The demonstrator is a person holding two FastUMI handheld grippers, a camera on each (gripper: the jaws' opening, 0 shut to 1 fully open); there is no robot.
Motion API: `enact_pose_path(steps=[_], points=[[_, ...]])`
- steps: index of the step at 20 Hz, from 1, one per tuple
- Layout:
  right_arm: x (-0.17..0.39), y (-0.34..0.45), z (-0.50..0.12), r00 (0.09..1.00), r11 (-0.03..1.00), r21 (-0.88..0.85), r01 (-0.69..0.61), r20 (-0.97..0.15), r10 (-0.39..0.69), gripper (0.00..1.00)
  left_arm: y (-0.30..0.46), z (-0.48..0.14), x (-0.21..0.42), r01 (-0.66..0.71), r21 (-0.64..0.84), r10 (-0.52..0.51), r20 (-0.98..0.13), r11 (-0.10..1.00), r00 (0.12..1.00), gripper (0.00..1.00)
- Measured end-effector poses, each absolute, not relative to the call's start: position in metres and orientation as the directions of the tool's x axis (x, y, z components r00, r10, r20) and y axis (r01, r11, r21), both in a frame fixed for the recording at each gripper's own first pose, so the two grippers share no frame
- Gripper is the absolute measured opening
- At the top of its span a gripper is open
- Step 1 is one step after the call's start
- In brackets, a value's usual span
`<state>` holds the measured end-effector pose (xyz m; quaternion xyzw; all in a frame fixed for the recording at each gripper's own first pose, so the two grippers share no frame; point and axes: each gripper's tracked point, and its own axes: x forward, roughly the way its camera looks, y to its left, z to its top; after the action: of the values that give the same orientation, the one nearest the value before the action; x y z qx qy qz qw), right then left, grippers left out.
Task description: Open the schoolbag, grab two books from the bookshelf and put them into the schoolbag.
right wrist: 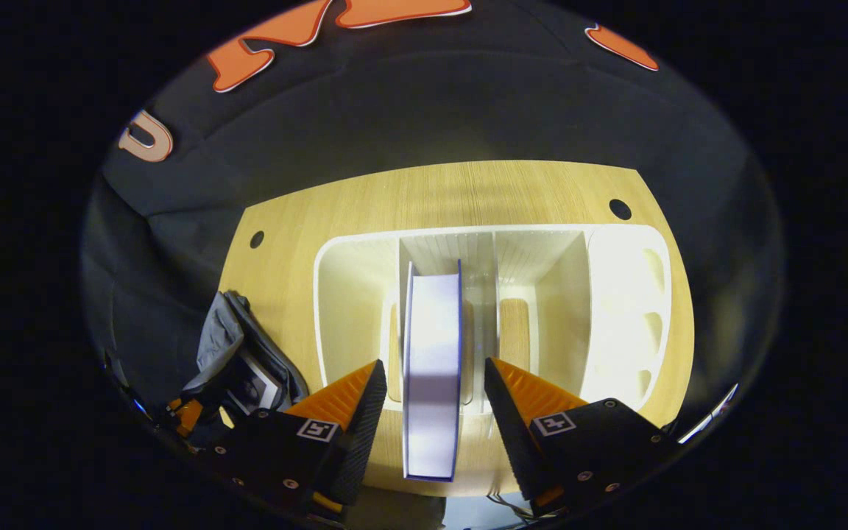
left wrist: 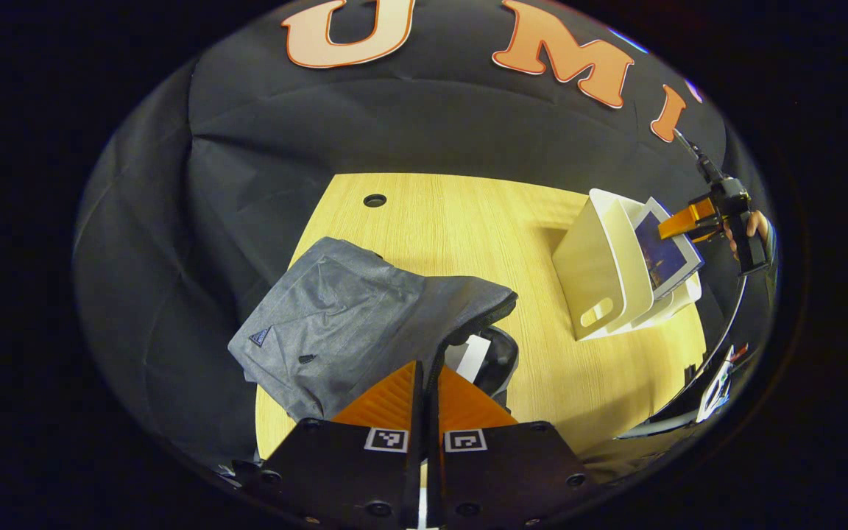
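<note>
Your left gripper [left wrist: 424, 383] had jaws pinching bag [left wrist: 365, 324] edge, bag lying at worktop [left wrist: 453, 221] left edge. Your right gripper [right wrist: 435, 397] had jaws spread, straddling book [right wrist: 431, 353] upright in shelf [right wrist: 623, 294] middle slot; gaps either side. Bare worktop between bag and shelf.
</note>
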<state>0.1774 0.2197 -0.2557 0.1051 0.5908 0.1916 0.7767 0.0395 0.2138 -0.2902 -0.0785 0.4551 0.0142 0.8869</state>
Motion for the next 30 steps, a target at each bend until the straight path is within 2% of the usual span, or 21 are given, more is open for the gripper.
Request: enact_pose_path(steps=[1,2,3,4,5,6,9,11,22,30], points=[[0.178,0.219,-0.258,0.224,0.908,0.389,-0.157,-0.881,0.416,0.74,0.214,-0.29,0.039,-0.095,-0.126,-0.047,-0.811,0.988,0.584,0.04],[0.178,0.222,-0.26,0.213,0.903,0.406,-0.142,-0.878,0.428,0.58,0.215,-0.29,0.039,-0.095,-0.124,-0.046,-0.81,0.988,0.584,0.04],[0.175,0.224,-0.26,0.203,0.898,0.423,-0.121,-0.875,0.44,0.61,0.214,-0.292,0.04,-0.091,-0.125,-0.049,-0.811,0.988,0.583,0.04],[0.175,0.224,-0.263,0.205,0.9,0.424,-0.097,-0.877,0.435,0.58,0.215,-0.291,0.04,-0.09,-0.124,-0.049,-0.812,0.988,0.582,0.04],[0.176,0.223,-0.264,0.206,0.903,0.422,-0.083,-0.879,0.43,0.45,0.212,-0.291,0.039,-0.085,-0.125,-0.053,-0.813,0.988,0.58,0.04],[0.175,0.223,-0.264,0.209,0.907,0.414,-0.082,-0.882,0.422,0.51,0.213,-0.291,0.039,-0.082,-0.121,-0.051,-0.813,0.989,0.581,0.04],[0.174,0.212,-0.267,0.223,0.922,0.38,-0.068,-0.895,0.386,0.4,0.213,-0.293,0.042,-0.07,-0.12,-0.057,-0.812,0.99,0.58,0.04],[0.172,0.205,-0.262,0.227,0.924,0.378,-0.053,-0.897,0.38,0.38,0.213,-0.293,0.042,-0.063,-0.124,-0.065,-0.813,0.99,0.578,0.04],[0.154,0.172,-0.202,0.324,0.863,0.499,0.078,-0.831,0.452,0.35,0.212,-0.299,0.044,0.005,-0.143,-0.12,-0.817,0.99,0.564,0.04],[0.125,0.145,-0.154,0.418,0.84,0.536,0.085,-0.784,0.459,0.35,0.214,-0.296,0.046,0.05,-0.145,-0.148,-0.814,0.988,0.562,0.04]])
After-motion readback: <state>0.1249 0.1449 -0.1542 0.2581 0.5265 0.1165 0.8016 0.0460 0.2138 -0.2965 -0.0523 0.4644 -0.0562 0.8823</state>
